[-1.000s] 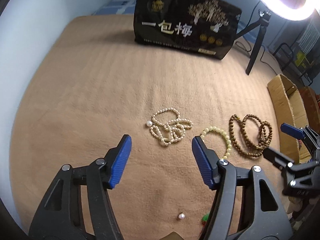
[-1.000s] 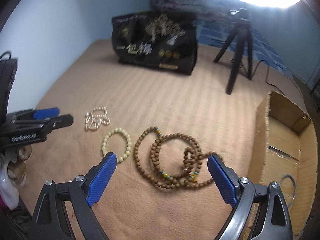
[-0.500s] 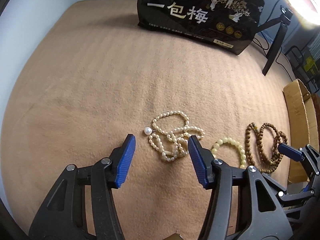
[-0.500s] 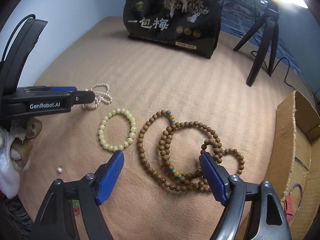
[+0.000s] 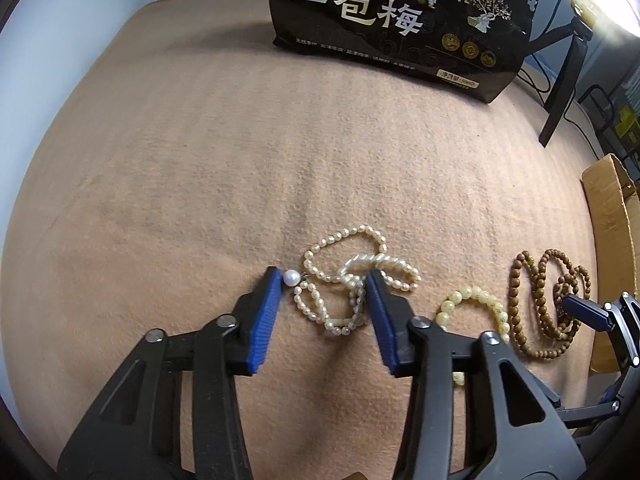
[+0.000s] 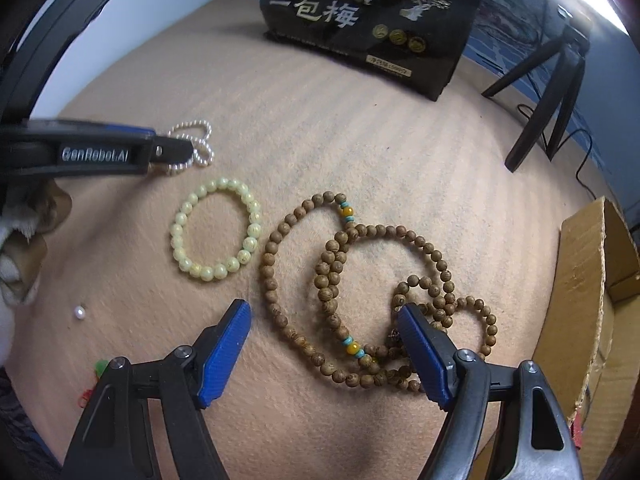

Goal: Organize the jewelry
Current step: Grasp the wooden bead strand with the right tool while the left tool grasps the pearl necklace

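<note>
Cream-white pearl strand [image 5: 352, 280]; pale yellow-green bead bracelet [image 6: 216, 232]; brown wood-grain bead necklace [image 6: 360, 292] with turquoise and amber accents; tan, faintly striped blanket [image 5: 240, 160]; black bag [image 5: 400, 20] printed with gold trees, white characters.

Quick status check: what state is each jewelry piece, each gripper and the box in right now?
Left gripper: jaws closing around pearl necklace, not yet clamped.
Pearl necklace: tangled heap on blanket.
Right gripper: open, straddling wooden beads.
Wooden beads: looped on blanket, unlifted.
Yellow bracelet: flat, untouched.
Loose pearl: lying alone.
Cardboard box: open.
</note>
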The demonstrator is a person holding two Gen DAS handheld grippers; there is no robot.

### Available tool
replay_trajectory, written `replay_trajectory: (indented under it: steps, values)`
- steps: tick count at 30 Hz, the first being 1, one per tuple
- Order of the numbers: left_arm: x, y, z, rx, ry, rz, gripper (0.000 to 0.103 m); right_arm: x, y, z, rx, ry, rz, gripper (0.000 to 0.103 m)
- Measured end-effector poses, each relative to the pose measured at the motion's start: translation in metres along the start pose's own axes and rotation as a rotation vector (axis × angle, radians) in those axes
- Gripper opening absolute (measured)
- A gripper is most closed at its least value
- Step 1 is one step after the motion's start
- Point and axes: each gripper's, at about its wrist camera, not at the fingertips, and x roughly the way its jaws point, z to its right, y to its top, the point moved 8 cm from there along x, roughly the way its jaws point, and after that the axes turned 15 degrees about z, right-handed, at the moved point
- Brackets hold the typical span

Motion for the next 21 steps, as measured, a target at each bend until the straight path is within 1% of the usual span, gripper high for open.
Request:
replay_trajectory:
  steps: [3,5,6,7,8,9,10,11,13,15,16,18,19,21]
  values:
    - [0.001,0.001,0.0,0.006,0.005,0.005,0.03,-0.001,-0.001,-0.002,-0.012,-0.011,-0.005,0.078]
    - [-0.001,0.0,-0.004,0.007,0.005,0.006,0.021,-0.001,-0.001,-0.002,-0.019,-0.017,-0.005,0.074]
    - [-0.001,0.0,-0.004,0.006,0.005,0.007,0.019,-0.001,-0.001,-0.001,-0.022,-0.019,-0.003,0.07]
    - [-0.002,-0.001,-0.006,0.003,0.004,0.006,0.014,-0.001,-0.001,-0.001,-0.023,-0.02,-0.002,0.063]
    - [-0.003,-0.002,-0.008,0.0,0.002,0.006,0.014,-0.002,-0.001,-0.001,-0.021,-0.018,0.001,0.056]
    - [-0.005,-0.002,-0.01,-0.002,0.001,0.006,0.014,-0.003,-0.002,-0.004,-0.007,0.012,-0.001,0.042]
    - [-0.006,-0.002,-0.011,-0.004,0.0,0.005,0.012,-0.005,-0.003,-0.006,0.011,0.029,-0.002,0.039]
    - [-0.01,-0.004,-0.014,-0.003,0.001,0.006,0.009,-0.005,-0.002,-0.006,0.019,0.023,0.001,0.036]
    - [-0.012,-0.003,-0.015,-0.002,0.001,0.008,0.009,-0.006,-0.002,-0.004,0.011,0.014,0.003,0.022]
    - [-0.017,-0.003,-0.016,-0.004,0.001,0.011,0.009,-0.008,-0.002,-0.002,0.017,0.008,0.006,0.014]
    - [-0.019,-0.003,-0.017,-0.007,0.002,0.013,0.008,-0.008,-0.002,-0.001,0.024,0.007,0.008,0.012]
    - [-0.025,-0.001,-0.02,-0.015,0.002,0.02,0.008,-0.01,-0.002,0.002,0.038,0.011,0.012,0.011]
    - [-0.027,-0.001,-0.021,-0.016,0.001,0.023,0.005,-0.011,-0.002,0.003,0.047,0.014,0.015,0.01]
    - [-0.032,0.002,-0.022,-0.022,-0.001,0.034,0.005,-0.013,0.0,0.006,0.061,0.015,0.022,0.01]
